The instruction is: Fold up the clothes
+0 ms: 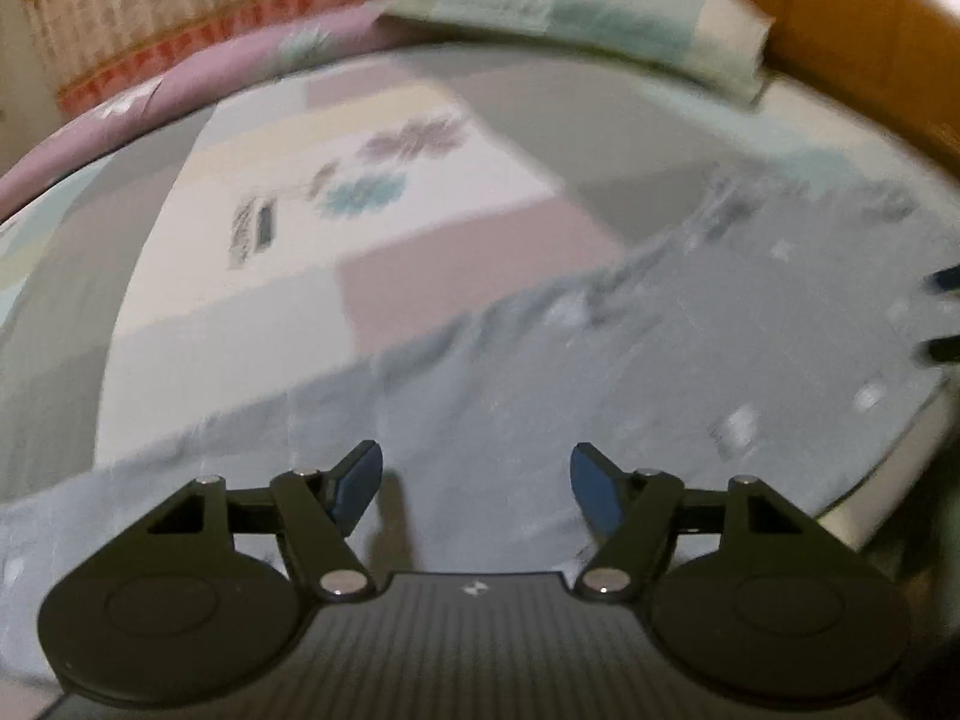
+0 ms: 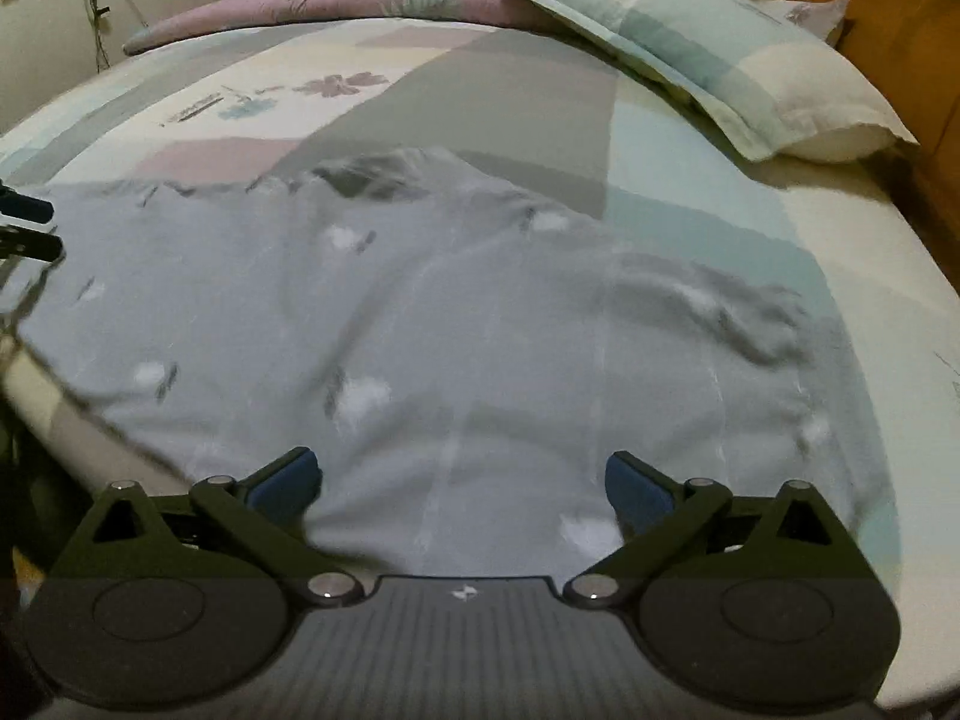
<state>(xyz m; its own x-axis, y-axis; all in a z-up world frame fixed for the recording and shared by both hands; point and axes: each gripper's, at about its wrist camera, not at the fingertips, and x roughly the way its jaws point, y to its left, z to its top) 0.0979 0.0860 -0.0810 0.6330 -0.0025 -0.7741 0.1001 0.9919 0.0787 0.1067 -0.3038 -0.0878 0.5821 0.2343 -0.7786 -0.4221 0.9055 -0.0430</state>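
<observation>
One grey garment (image 2: 456, 324) lies on one bed (image 2: 708, 228), with one pillow (image 2: 720, 54) and one bolster (image 2: 336, 3).

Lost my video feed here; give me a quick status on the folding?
Left gripper and right gripper: jaws open, holding nothing. Pale blue-grey printed garment lies spread and rumpled on patchwork bedsheet. Nothing on it.

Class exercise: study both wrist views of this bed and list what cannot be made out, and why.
- Garment type: right wrist view, its near edge is hidden behind the right gripper; creases hide its outline.
- Garment print: left wrist view, motion blur smears it.
- Right gripper in the left wrist view: cut off at the right edge.
- Left gripper: open, but whether its fingertips touch the cloth is unclear.
- Pillow: blurred, its top cut off.
</observation>
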